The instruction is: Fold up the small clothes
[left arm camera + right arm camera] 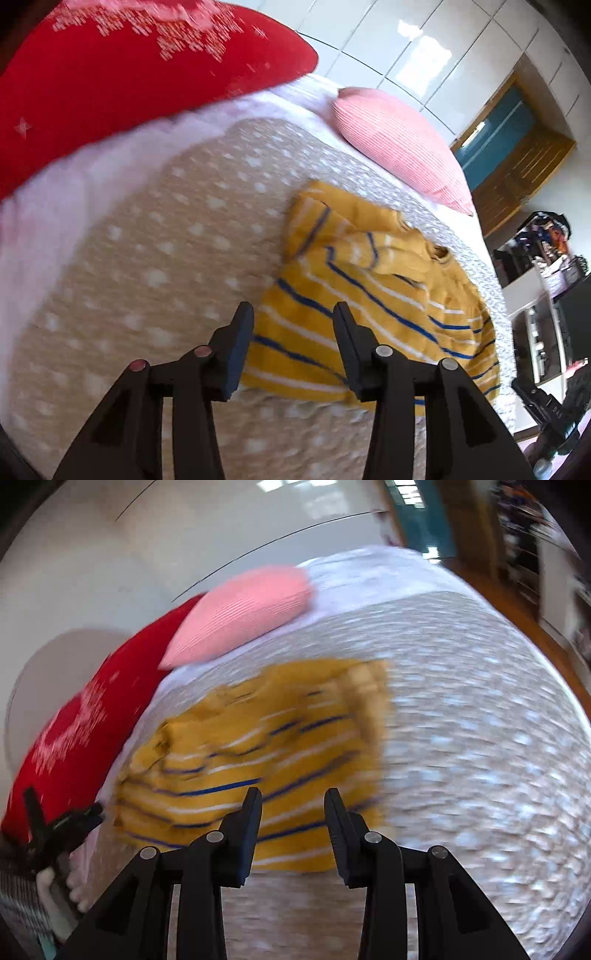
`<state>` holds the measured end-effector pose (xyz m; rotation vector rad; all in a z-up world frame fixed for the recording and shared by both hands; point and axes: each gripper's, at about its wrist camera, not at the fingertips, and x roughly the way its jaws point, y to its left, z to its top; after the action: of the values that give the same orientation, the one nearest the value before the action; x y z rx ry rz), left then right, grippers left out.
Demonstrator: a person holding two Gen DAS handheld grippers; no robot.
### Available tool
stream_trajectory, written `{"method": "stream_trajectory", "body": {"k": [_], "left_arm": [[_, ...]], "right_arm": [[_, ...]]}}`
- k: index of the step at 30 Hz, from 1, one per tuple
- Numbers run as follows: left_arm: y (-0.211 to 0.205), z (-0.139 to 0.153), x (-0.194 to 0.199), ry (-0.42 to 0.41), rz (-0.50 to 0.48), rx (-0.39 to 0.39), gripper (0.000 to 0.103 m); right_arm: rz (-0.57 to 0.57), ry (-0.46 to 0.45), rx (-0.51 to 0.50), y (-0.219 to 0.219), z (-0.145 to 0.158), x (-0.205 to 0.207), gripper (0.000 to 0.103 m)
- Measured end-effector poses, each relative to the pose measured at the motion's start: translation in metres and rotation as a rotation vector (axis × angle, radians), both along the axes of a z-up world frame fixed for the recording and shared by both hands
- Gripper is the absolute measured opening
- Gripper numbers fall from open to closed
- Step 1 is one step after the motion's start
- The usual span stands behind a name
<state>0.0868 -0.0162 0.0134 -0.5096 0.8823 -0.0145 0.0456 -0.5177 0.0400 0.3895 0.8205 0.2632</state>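
Both grippers hovering over the little striped shirt, nothing grabbed yet

The yellow shirt lies rumpled on the dotted blanket near the pink pillow; left gripper and right gripper both gape empty above its near hem, probably lining up a pinch.

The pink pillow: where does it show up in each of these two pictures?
Left wrist view: the pink pillow lies upper right, beyond the yellow striped garment.
Right wrist view: the pink pillow lies upper left, again beyond the garment.
Shared landmark: the red pillow, left of the pink one in both.
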Motion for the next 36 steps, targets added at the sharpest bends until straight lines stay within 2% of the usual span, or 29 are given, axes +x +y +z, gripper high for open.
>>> {"method": "stream_trajectory", "body": {"k": [6, 9, 12, 14, 16, 20, 23, 26, 29, 33, 36], "left_arm": [[-0.005, -0.029, -0.001, -0.019, 0.023, -0.006, 0.044], [0.005, -0.031, 0.005, -0.014, 0.002, -0.066, 0.044], [0.018, -0.031, 0.004, -0.033, 0.017, -0.088, 0.045], [0.027, -0.036, 0.007, -0.017, 0.021, -0.137, 0.045], [0.032, -0.039, 0.007, -0.008, 0.017, -0.179, 0.045], [0.033, -0.039, 0.005, -0.004, 0.000, -0.194, 0.046], [0.035, -0.040, 0.006, 0.002, -0.006, -0.217, 0.047], [0.040, -0.041, 0.004, 0.006, -0.010, -0.250, 0.047], [0.048, -0.041, 0.001, 0.005, -0.003, -0.278, 0.047], [0.054, -0.042, -0.002, 0.008, 0.003, -0.310, 0.047], [0.053, -0.045, -0.004, 0.014, -0.005, -0.338, 0.055]], "right_arm": [[0.175, 0.037, -0.083, 0.106, -0.015, 0.038, 0.039], [0.236, 0.052, -0.114, 0.149, -0.024, 0.063, 0.039], [0.299, 0.088, -0.123, 0.194, -0.034, 0.096, 0.039], [0.322, 0.121, -0.173, 0.223, -0.040, 0.120, 0.039], [0.313, 0.110, -0.231, 0.243, -0.037, 0.138, 0.041], [0.291, 0.090, -0.300, 0.270, -0.028, 0.176, 0.041], [0.283, 0.135, -0.324, 0.289, -0.034, 0.201, 0.043], [0.296, 0.191, -0.394, 0.309, -0.048, 0.214, 0.043], [0.283, 0.157, -0.397, 0.312, -0.038, 0.210, 0.043], [0.270, 0.097, -0.337, 0.305, -0.006, 0.187, 0.060], [0.336, 0.126, -0.298, 0.315, 0.003, 0.175, 0.065]]}}
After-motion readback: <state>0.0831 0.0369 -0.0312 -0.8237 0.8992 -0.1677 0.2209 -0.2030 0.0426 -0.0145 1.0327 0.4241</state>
